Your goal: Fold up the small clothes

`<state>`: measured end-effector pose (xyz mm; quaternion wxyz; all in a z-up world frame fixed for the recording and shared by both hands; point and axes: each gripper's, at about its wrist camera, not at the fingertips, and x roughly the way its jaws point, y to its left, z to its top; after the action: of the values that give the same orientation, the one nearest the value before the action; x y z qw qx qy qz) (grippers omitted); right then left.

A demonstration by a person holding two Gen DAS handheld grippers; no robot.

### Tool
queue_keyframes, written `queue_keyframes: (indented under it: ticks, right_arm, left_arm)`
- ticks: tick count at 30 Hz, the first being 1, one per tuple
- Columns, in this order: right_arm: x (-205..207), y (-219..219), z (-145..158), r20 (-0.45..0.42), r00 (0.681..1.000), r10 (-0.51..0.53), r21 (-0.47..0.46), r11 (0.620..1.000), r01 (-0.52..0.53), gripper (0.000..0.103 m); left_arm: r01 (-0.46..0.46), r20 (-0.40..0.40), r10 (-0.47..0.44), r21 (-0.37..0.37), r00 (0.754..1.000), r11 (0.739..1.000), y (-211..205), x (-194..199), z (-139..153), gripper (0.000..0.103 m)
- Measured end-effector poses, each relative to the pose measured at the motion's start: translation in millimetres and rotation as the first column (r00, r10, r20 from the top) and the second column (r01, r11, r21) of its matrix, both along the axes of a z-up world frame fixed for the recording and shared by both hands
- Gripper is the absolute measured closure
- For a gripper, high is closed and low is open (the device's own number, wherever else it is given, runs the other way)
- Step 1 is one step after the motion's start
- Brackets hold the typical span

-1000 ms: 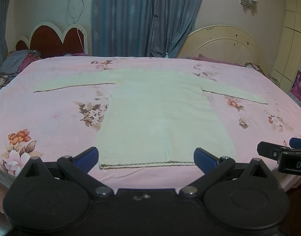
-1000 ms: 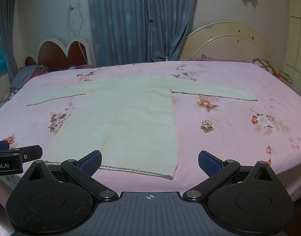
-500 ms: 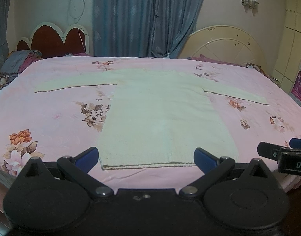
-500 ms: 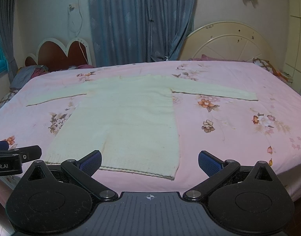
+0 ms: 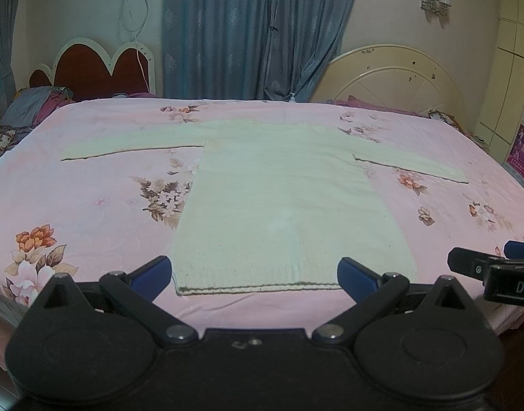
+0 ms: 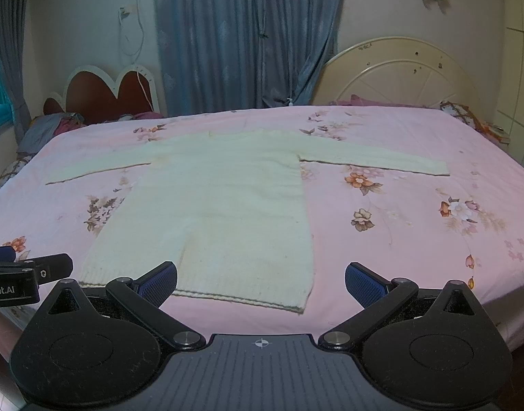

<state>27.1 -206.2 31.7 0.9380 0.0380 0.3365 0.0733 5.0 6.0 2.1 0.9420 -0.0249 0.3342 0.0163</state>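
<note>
A pale cream knitted sweater (image 5: 279, 202) lies flat on the pink floral bedsheet (image 5: 90, 205), both sleeves spread out sideways, hem toward me. It also shows in the right wrist view (image 6: 221, 212). My left gripper (image 5: 255, 275) is open and empty, just short of the hem. My right gripper (image 6: 262, 282) is open and empty, near the hem's right corner. Each gripper shows at the edge of the other's view: the right one (image 5: 495, 270) and the left one (image 6: 19, 274).
The bed has a red heart-shaped headboard (image 5: 101, 68) at the back left and a cream round headboard (image 5: 392, 75) at the back right. Pillows (image 5: 32, 109) lie at the far left. Blue curtains (image 5: 248, 30) hang behind. The bed's near edge (image 6: 433, 322) is just below the grippers.
Both views have shifted only slightly; the sweater lies as before and both grippers stay open.
</note>
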Motion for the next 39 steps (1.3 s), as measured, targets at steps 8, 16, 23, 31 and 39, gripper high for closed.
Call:
queue_keyframes:
  ticks: [8, 16, 23, 31, 39]
  right_arm:
    - [0.0, 0.6, 0.7, -0.001, 1.000, 0.001, -0.001, 1.000, -0.001, 0.000]
    - [-0.7, 0.5, 1.0, 0.000, 1.000, -0.002, -0.002, 1.000, 0.002, 0.000]
    - [-1.0, 0.1, 1.0, 0.000, 1.000, -0.003, -0.002, 1.000, 0.003, 0.000]
    - [-0.2, -0.3, 0.4, -0.001, 1.000, -0.003, -0.003, 1.000, 0.003, 0.000]
    - [2.4, -6.1, -1.0, 0.000, 1.000, -0.010, 0.004, 1.000, 0.010, 0.000]
  left_arm:
    - [0.000, 0.000, 0.000, 0.000, 1.000, 1.000, 0.0, 0.2, 0.2, 0.000]
    - [0.001, 0.002, -0.001, 0.001, 1.000, 1.000, -0.5, -0.7, 0.3, 0.000]
    - [0.002, 0.003, -0.002, 0.001, 1.000, 1.000, -1.0, -0.9, 0.2, 0.000]
    - [0.005, 0.000, -0.005, 0.003, 1.000, 1.000, -4.0, -0.9, 1.3, 0.000]
    - [0.005, 0.002, -0.005, 0.008, 1.000, 1.000, -3.7, 9.2, 1.2, 0.000]
